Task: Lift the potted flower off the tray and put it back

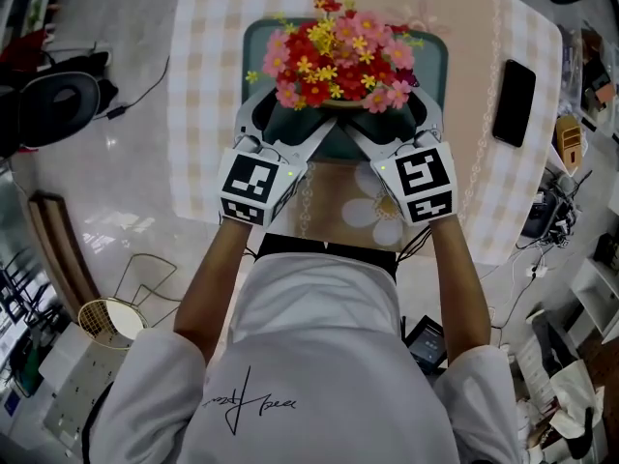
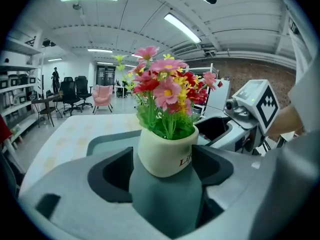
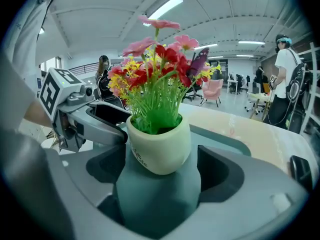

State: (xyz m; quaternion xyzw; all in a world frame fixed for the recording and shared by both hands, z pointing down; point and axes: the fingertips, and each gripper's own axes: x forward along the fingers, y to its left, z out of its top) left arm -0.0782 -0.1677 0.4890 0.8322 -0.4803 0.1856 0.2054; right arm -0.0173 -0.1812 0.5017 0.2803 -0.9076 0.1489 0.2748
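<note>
The potted flower [image 1: 338,51], pink, red and yellow blooms in a cream pot [image 2: 165,154], stands on the dark green tray [image 1: 437,56] on the table. My left gripper [image 1: 280,116] reaches in from the near left, my right gripper [image 1: 401,114] from the near right. In the left gripper view the pot sits on the tray between the wide-spread jaws of the left gripper [image 2: 164,170], and the pads do not press on it. The right gripper view shows the same: the pot [image 3: 160,151] rests between the jaws of the right gripper [image 3: 160,170], which stand open.
A black phone [image 1: 514,101] lies on the checked tablecloth [image 1: 213,85] right of the tray. A round wire basket [image 1: 108,319] and dark gear [image 1: 58,100] sit on the floor to the left. Shelves and clutter crowd the right side.
</note>
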